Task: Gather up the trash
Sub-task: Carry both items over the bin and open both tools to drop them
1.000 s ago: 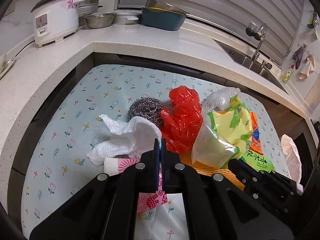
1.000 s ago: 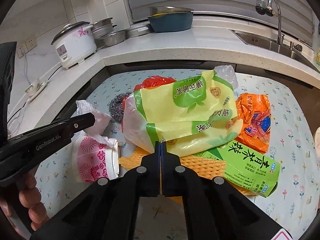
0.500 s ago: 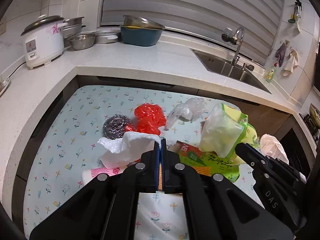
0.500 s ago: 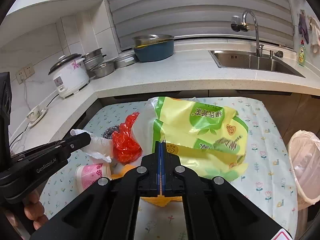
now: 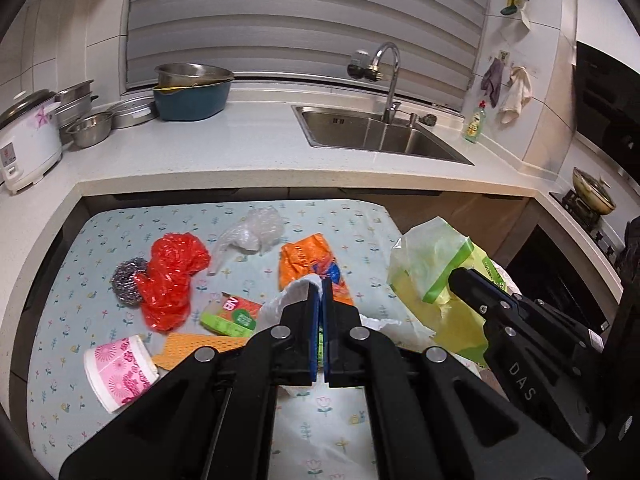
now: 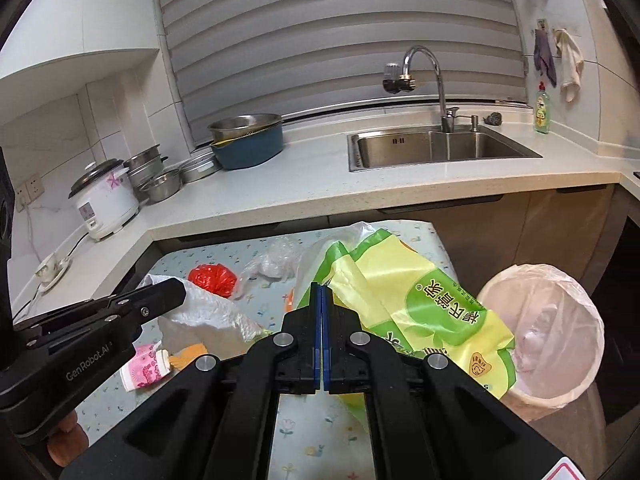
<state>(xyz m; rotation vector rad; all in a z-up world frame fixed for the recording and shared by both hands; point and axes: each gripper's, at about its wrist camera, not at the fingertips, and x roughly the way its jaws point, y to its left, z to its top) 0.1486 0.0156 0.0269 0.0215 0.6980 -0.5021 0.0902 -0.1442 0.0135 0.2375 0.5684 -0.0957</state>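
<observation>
Hidden: the crumpled white plastic bag (image 5: pixel 384 326) lay partly behind the left gripper (image 5: pixel 319 292).
Left gripper: fingers pinched that bag.
Right gripper (image 6: pixel 321 300): fingers pinched the yellow-green plastic package (image 6: pixel 420 308), beside the pink-lined round bin (image 6: pixel 560 320).

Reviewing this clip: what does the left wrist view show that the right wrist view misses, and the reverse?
Left wrist only: the steel scourer, the orange snack wrapper, the small green box, and a pan on the stove.

Right wrist only: the lined trash bin beside the table, and wall sockets.

Both: the left gripper shut on the white tissue, the right gripper shut on the yellow-green bag, the red bag, the pink paper cup, the sink.
</observation>
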